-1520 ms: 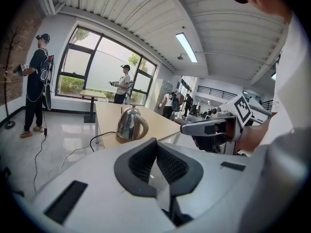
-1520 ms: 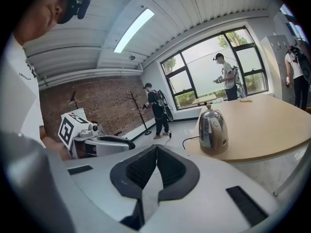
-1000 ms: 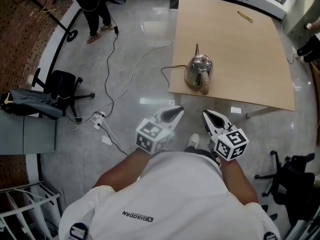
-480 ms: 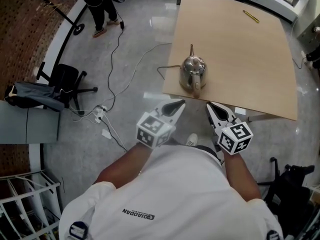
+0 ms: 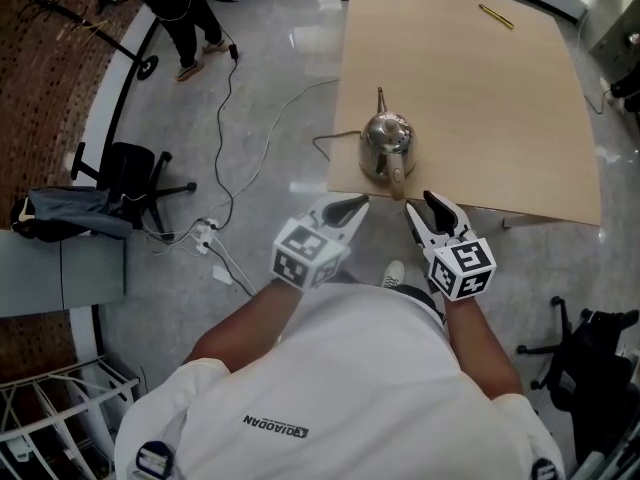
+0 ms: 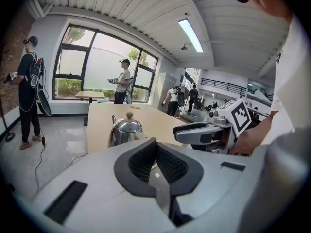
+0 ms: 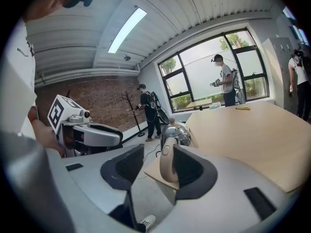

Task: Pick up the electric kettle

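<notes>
A shiny steel kettle with a beige handle stands near the front left corner of the wooden table; its cord hangs over the left edge. My left gripper is shut and empty, just short of the table edge, with the kettle ahead of it. My right gripper is right in front of the handle and its jaws are opening. In the right gripper view the handle shows in the gap of the right gripper, and the pads do not press on it.
A yellow pen lies at the table's far side. On the floor to the left are cables, a power strip and an office chair. A person stands at the far left. A black chair is at the right.
Both grippers have come closer to the table's front edge and the kettle. The right gripper's jaws, shut before, now stand apart. The left gripper stays shut.
</notes>
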Action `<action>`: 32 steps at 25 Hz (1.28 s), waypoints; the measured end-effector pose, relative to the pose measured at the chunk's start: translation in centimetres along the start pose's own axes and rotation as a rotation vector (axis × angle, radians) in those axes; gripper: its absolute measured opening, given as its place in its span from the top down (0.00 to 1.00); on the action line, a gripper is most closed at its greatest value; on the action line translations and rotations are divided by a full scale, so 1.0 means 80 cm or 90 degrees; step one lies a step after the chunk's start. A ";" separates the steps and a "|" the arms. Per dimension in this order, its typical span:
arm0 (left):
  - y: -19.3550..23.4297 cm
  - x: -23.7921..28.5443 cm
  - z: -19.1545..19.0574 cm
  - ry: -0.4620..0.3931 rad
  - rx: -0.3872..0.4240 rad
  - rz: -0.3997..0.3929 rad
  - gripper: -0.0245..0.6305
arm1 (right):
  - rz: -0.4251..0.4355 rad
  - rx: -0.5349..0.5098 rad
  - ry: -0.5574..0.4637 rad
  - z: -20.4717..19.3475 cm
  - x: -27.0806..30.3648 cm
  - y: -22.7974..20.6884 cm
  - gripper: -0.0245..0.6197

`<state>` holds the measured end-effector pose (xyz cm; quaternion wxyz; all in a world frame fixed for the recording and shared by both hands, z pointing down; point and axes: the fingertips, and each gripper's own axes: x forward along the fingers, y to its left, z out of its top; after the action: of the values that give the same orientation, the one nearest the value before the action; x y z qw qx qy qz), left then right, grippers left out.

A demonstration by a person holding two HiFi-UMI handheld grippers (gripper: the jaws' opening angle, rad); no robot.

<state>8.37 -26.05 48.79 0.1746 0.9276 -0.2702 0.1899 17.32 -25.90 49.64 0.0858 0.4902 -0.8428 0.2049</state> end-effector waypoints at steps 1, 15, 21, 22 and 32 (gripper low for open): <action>0.005 -0.001 -0.001 0.005 0.003 -0.008 0.97 | -0.016 -0.008 0.003 -0.001 0.005 0.000 0.68; 0.068 -0.009 -0.016 0.016 0.009 -0.061 0.97 | -0.158 -0.051 0.098 -0.056 0.101 -0.030 0.63; 0.088 -0.024 -0.019 0.014 0.002 -0.052 0.97 | -0.214 -0.065 0.128 -0.068 0.127 -0.053 0.63; 0.094 -0.027 -0.019 0.011 -0.001 -0.047 0.97 | -0.221 -0.064 0.131 -0.068 0.128 -0.057 0.63; 0.122 -0.044 -0.024 -0.005 -0.029 -0.016 0.97 | -0.267 -0.067 0.152 -0.064 0.126 -0.073 0.74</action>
<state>-0.44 -31.46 51.05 0.1970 0.9274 -0.2637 0.1777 16.98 -34.19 59.29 0.2508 0.6217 -0.7160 0.1945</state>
